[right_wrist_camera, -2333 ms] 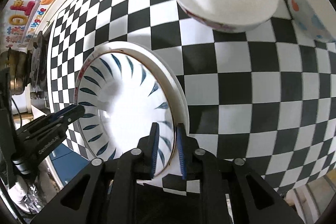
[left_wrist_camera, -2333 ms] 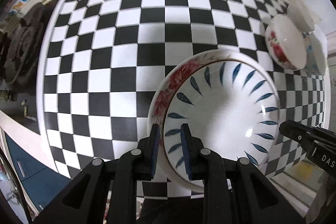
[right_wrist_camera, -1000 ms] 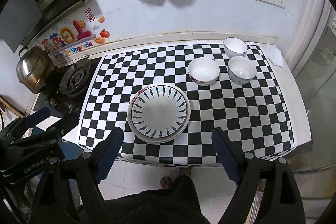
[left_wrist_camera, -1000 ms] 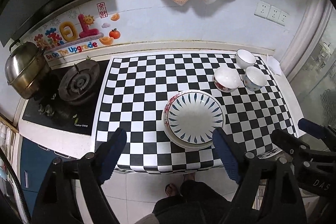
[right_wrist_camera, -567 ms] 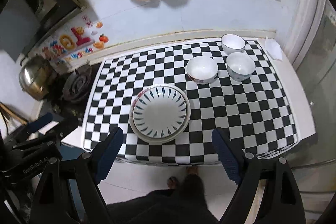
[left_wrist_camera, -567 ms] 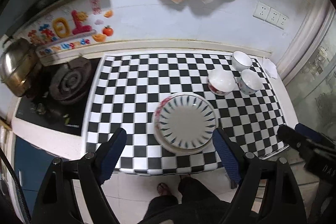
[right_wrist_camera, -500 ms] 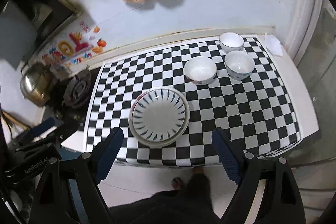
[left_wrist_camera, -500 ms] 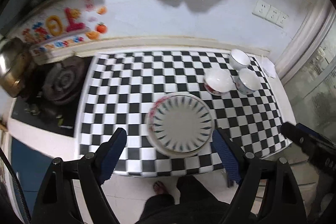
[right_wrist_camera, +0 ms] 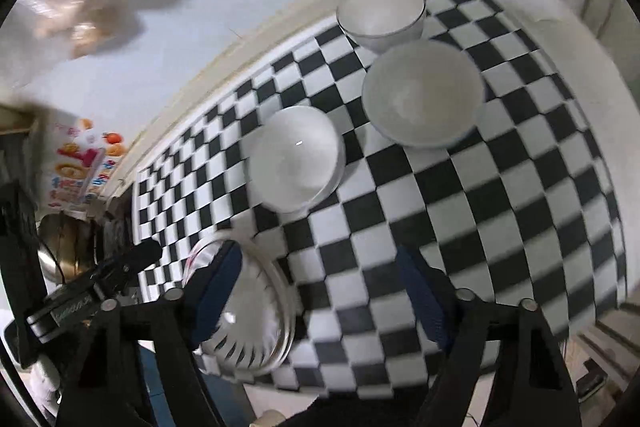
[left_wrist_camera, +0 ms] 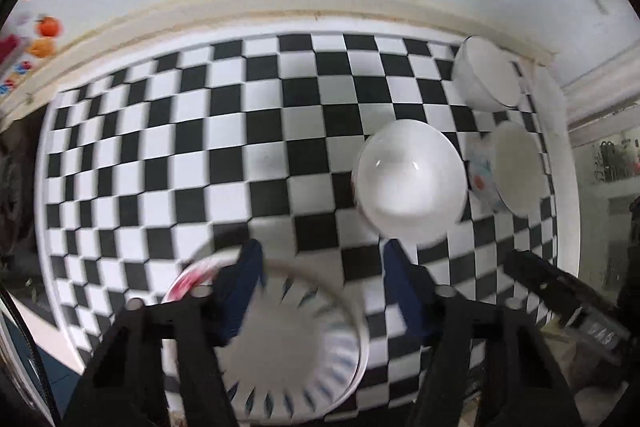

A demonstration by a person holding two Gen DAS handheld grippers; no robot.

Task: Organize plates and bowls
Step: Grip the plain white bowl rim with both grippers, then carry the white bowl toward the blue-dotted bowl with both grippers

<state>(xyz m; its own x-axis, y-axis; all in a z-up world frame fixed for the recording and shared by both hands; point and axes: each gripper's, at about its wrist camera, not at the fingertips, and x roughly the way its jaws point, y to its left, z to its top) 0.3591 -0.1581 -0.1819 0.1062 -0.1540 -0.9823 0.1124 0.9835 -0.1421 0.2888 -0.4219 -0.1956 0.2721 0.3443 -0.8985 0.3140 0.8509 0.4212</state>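
A blue-leaf plate point(left_wrist_camera: 292, 351) lies stacked on a red-flowered plate point(left_wrist_camera: 188, 279) at the near edge of the checkered counter point(left_wrist_camera: 168, 155). Three white bowls stand to the right: a near one point(left_wrist_camera: 410, 183), a patterned one point(left_wrist_camera: 514, 173) and a far one point(left_wrist_camera: 486, 75). My left gripper point(left_wrist_camera: 324, 287) is open and empty above the plates, just short of the near bowl. In the right wrist view my right gripper point(right_wrist_camera: 320, 287) is open and empty, with the plate stack point(right_wrist_camera: 248, 315) at its left finger and the bowls point(right_wrist_camera: 296, 157) point(right_wrist_camera: 422, 93) point(right_wrist_camera: 380, 15) ahead.
A steel pot point(right_wrist_camera: 64, 247) and stove sit left of the counter. A plastic bag point(right_wrist_camera: 80, 11) hangs on the back wall. A white ledge point(right_wrist_camera: 560, 39) runs along the right. The other gripper point(right_wrist_camera: 92, 291) shows at the left.
Both grippers have dropped from high above the counter to close over it, moving toward the bowls. Both stay open. The plates and bowls have not moved.
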